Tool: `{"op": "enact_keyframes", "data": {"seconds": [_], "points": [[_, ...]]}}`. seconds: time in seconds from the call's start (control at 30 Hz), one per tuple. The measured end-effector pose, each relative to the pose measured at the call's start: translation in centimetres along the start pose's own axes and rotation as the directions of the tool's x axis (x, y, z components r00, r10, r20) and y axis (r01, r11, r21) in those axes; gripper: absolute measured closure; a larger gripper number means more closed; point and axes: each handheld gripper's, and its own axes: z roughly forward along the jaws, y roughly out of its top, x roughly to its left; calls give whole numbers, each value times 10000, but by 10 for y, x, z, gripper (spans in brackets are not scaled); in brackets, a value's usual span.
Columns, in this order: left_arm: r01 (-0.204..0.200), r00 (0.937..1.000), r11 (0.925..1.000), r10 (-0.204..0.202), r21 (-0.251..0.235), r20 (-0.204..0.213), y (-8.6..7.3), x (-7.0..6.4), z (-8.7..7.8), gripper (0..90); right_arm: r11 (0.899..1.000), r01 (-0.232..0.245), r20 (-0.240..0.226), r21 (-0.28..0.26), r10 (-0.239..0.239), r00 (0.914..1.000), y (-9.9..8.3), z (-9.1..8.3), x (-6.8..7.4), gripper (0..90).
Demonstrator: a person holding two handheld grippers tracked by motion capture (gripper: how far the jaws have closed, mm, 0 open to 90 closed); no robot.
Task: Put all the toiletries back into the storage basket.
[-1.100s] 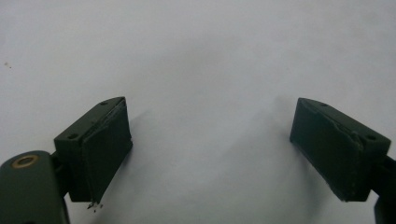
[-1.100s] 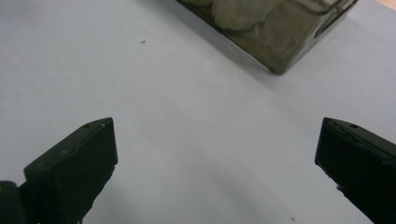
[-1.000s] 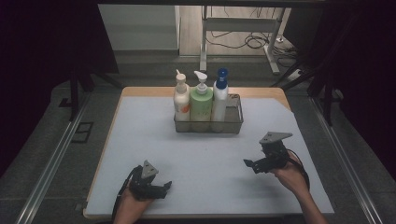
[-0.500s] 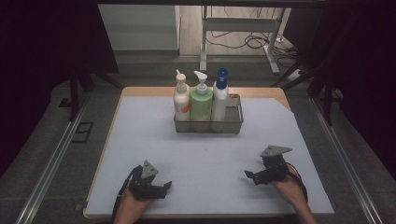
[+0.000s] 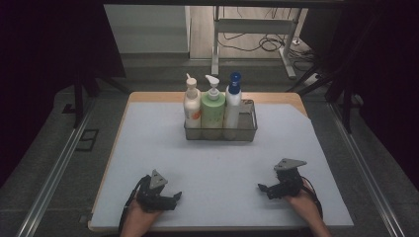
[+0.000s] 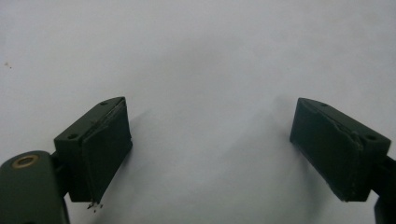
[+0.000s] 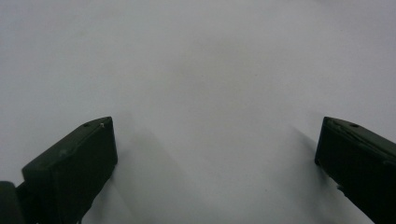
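On the white mat (image 5: 217, 163), left hand-held gripper (image 5: 173, 199) spread, right hand-held gripper (image 5: 263, 187) spread, forearms cut off.

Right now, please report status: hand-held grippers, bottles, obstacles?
Left hand-held gripper open, empty, low over mat. Right hand-held gripper open, empty. Three pump bottles upright in wire basket, untouched. White mat between bare.

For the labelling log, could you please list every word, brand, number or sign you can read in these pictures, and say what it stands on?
No text can be read.
White bottle: an orange mark on its front, too blurred to read.
Green bottle: no legible label.
Blue-capped bottle: no legible label.
Wire basket: no marking seen.
Left tool and right tool: plain black jaws, no lettering.
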Motion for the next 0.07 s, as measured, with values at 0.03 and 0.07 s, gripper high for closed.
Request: {"op": "enact_keyframes", "data": {"seconds": [0.03,0.07], "points": [[-8,10000,10000,8,0,-18,0,0,0,120,10000,-12,11,-1,12,10000,0,0,0,0],[16,10000,10000,-16,10,6,0,0,0,121,10000,-23,9,-7,23,10000,0,0,0,0]]}}
